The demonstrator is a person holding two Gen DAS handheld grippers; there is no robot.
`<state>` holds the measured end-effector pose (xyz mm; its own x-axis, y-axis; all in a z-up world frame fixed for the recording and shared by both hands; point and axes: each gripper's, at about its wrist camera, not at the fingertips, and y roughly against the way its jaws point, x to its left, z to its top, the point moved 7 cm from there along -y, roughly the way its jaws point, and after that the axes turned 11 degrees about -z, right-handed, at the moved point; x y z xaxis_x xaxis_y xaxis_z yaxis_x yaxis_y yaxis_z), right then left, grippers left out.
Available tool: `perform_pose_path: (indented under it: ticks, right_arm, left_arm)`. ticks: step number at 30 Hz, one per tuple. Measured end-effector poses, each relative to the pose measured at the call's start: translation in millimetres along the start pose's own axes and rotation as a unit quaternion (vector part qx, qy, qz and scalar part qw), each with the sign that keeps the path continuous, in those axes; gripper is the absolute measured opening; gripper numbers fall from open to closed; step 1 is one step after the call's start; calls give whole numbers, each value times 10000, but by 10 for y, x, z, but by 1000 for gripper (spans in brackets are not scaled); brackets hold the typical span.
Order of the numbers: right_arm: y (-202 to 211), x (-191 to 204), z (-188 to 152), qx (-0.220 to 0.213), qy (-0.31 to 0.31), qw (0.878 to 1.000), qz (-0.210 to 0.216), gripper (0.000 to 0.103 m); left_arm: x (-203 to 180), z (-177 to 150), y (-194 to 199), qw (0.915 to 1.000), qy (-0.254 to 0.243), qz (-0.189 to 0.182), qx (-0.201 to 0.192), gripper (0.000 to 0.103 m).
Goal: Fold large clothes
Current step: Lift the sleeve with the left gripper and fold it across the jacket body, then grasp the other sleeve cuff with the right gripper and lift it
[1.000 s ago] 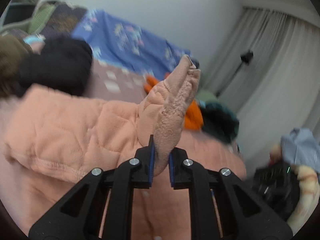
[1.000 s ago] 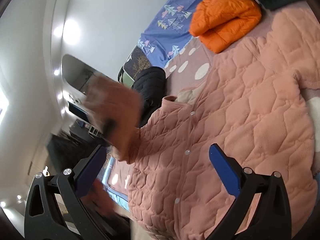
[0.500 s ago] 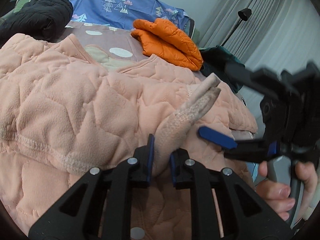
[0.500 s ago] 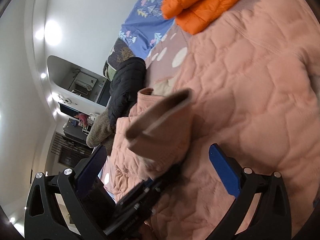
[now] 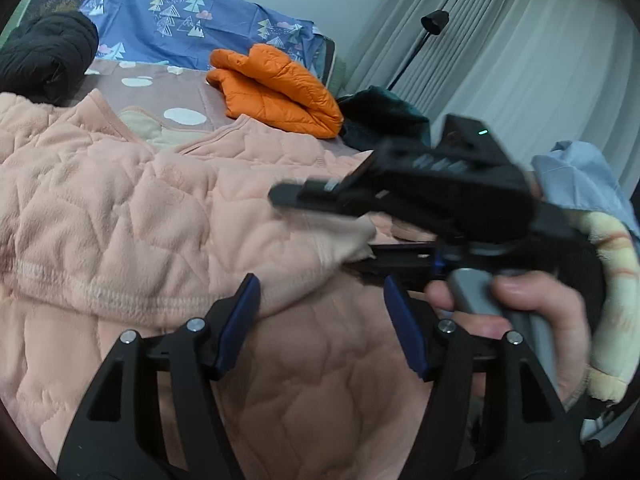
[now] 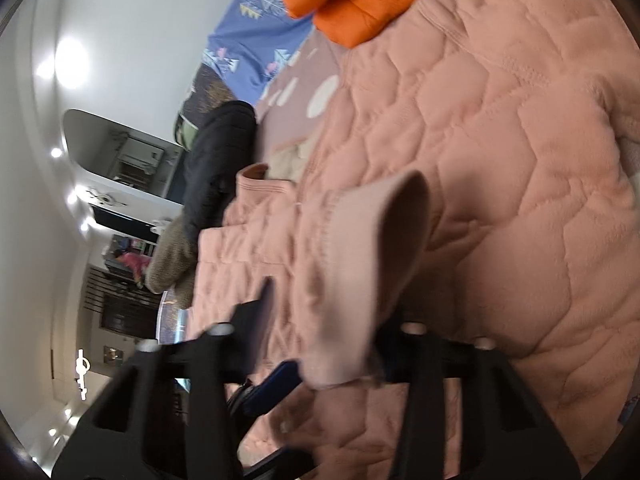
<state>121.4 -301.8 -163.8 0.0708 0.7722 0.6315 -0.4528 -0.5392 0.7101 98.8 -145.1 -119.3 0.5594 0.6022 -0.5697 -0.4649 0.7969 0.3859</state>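
Left claw [image 5: 320,320] now released, sleeve cuff [image 6: 372,264] between right claw [image 6: 324,320] fingers

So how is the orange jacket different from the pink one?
The orange jacket is already folded into a small bundle; the pink jacket lies spread across the bed. The orange one looks smooth and puffy; the pink one looks fuzzy with wavy stitching. The orange one lies untouched; the pink one's sleeve cuff sits at the grippers. Both are quilted.

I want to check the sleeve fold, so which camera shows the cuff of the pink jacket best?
The right wrist view: the sleeve cuff fills the centre, its ribbed end lying folded across the pink jacket, though motion-blurred. The left wrist view shows only part of the cuff, half hidden behind the right gripper, just beyond the open left gripper.
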Motion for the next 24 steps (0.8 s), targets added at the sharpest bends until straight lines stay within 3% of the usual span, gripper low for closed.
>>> perform_pose_path:
  ticks: [1,7,10,14,16,18,19,21,24]
  right_arm:
    - [10,14,26,-95,56,9999,-57,13]
    - [264,251,341,-885,484,9944,-307,9]
    - [480,341,550,-1387,705,9867,-478,8]
    - [650,256,753,-1791,806,9776,-758,7]
    - [661,82,806,-1929,786,9727,-1022,2]
    - [650,-187,831,-2112,748,9619,-1570,0]
    - [591,-317,816,-2037,680,9620,-1685,0]
    - [392,-537,755,-1600,359,9757,-1453,0]
    - [389,-689,665,-1567,242,9781,-1348,0]
  left_arm:
    - [6,-2,46,10000,6,4,-29,69]
    - [259,108,530,9977,193,357,-550,71]
    - [568,264,888,9904,468,791,-1036,71]
    - [978,351,1165,9790,767,1297,-1375,72]
    - [1159,304,1172,9776,1107,1140,-1377,72]
    - [1215,253,1167,9766,1252,1092,-1363,72]
    - [1191,253,1176,9771,1218,1076,-1377,72]
    - [1152,268,1153,9784,1119,1116,-1332,74]
    - [1106,266,1082,9817,1013,1128,-1156,75]
